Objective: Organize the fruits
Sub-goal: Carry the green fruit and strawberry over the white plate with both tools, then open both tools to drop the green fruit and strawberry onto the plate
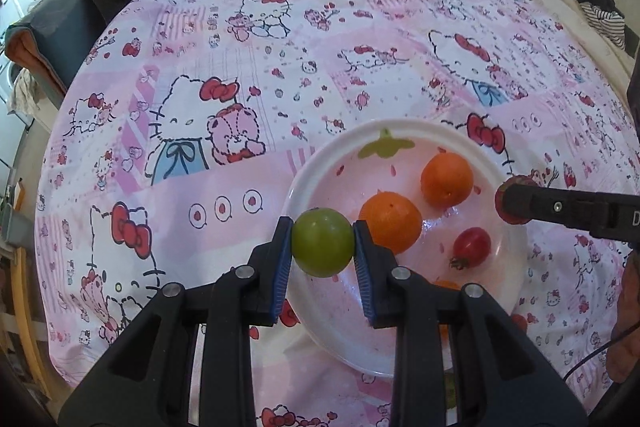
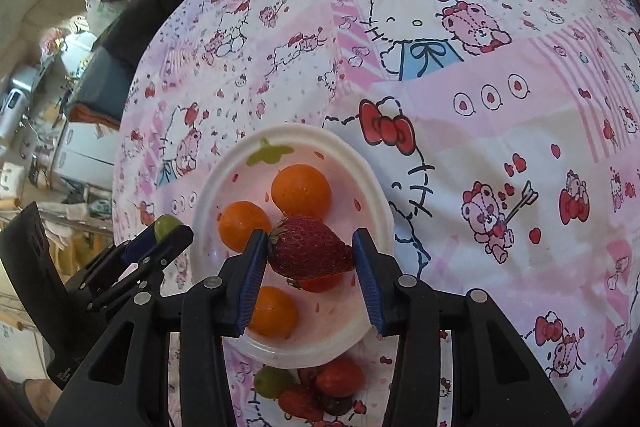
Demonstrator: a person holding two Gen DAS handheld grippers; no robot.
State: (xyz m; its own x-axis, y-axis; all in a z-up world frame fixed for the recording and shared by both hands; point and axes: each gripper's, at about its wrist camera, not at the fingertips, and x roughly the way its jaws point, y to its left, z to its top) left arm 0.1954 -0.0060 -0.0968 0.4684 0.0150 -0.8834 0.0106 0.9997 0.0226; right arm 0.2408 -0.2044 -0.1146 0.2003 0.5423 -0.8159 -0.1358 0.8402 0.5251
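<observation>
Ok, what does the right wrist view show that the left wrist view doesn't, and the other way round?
Only the right wrist view shows the loose fruit pile on the cloth near the plate's close edge, and a third orange plainly in the plate. Only the left wrist view shows the cherry tomato clearly. Both show the white plate holding two oranges, the left gripper shut on a green fruit, and the right gripper shut on a strawberry.

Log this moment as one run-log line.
left gripper: shut on round green fruit | right gripper: shut on red strawberry | both over white plastic plate | plate: three oranges, tomato
</observation>
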